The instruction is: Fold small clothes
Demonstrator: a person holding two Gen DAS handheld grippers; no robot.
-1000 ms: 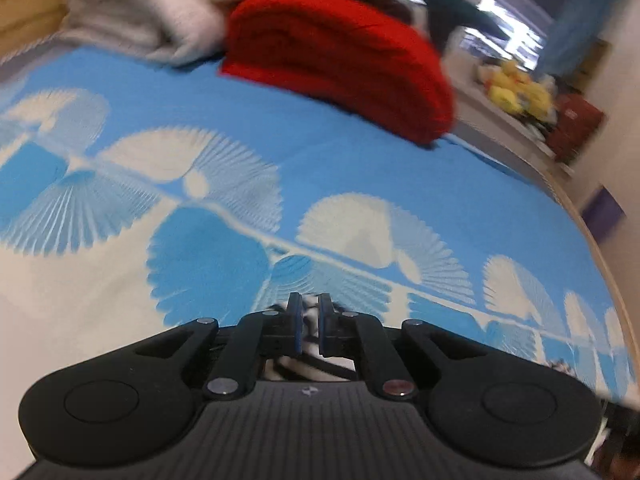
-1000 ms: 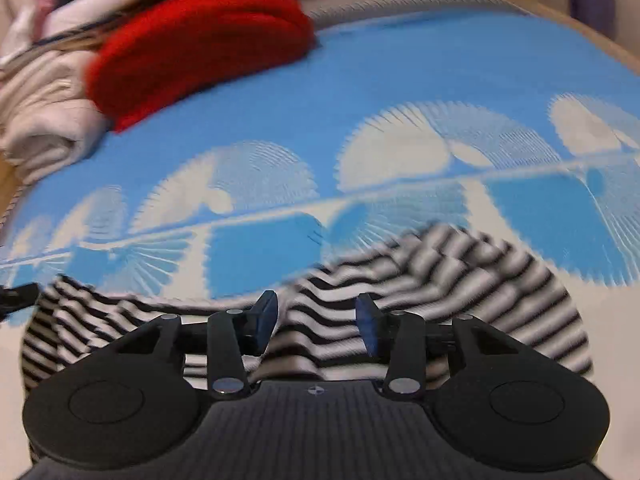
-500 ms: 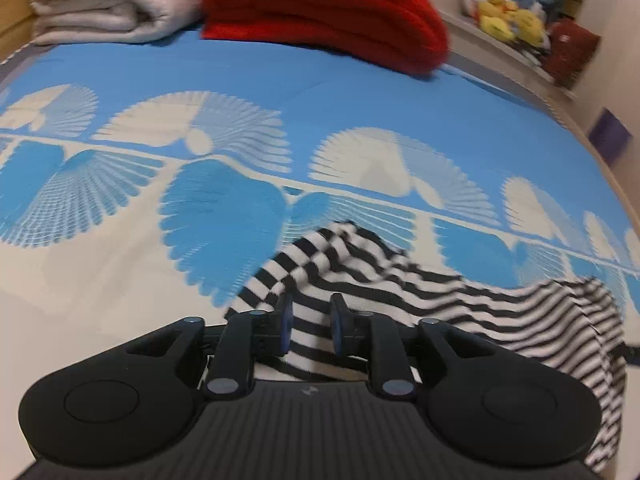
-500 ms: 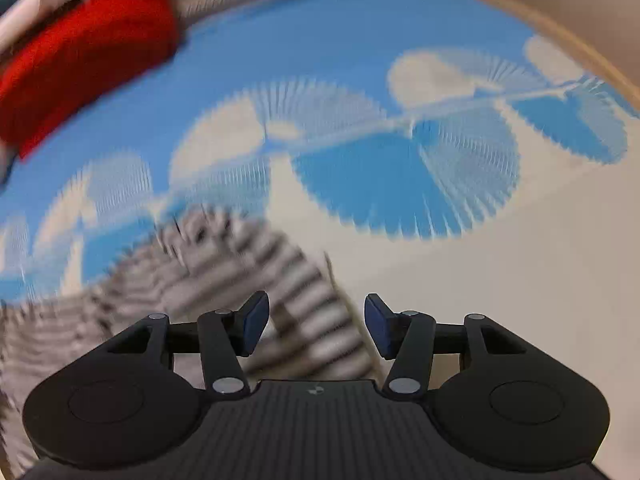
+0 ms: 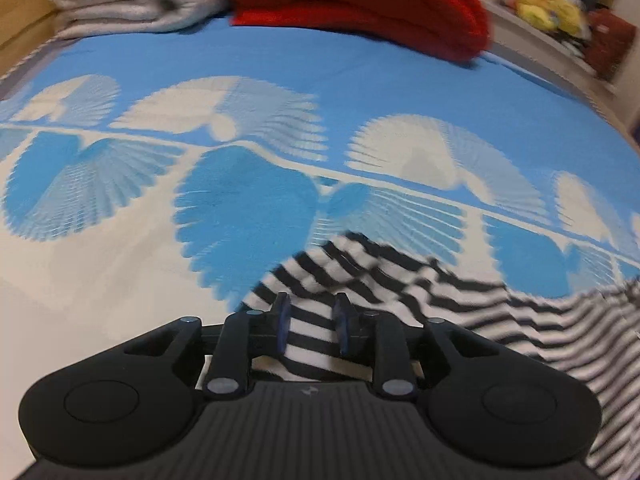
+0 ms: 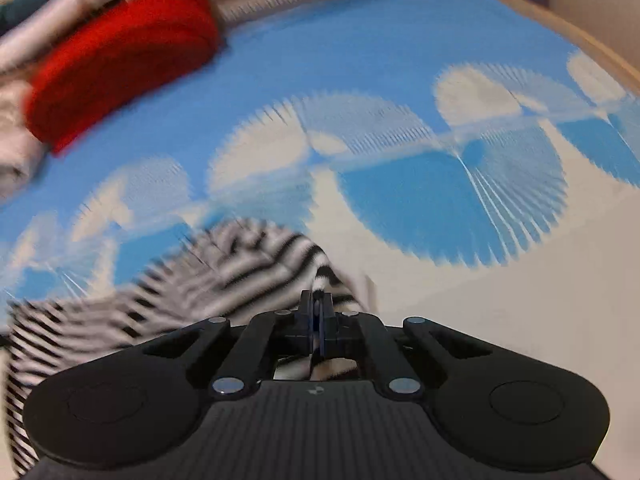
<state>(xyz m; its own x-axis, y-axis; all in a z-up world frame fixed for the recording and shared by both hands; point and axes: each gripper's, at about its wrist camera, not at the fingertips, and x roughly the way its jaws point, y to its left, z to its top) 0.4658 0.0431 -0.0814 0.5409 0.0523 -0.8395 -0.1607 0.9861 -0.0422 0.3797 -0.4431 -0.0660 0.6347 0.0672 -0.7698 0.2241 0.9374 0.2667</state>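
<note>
We find the right gripper (image 6: 317, 307) clamped on an edge of the black-and-white striped knit garment (image 6: 224, 272); the left gripper (image 5: 310, 320) stands partly apart, striped cloth between its fingers, pads not pressing. The garment lies crumpled on the blue-and-cream fan-patterned bedspread (image 5: 248, 208), its long axis running side to side between the grippers. Beyond sits a folded red knit (image 5: 360, 4).
</note>
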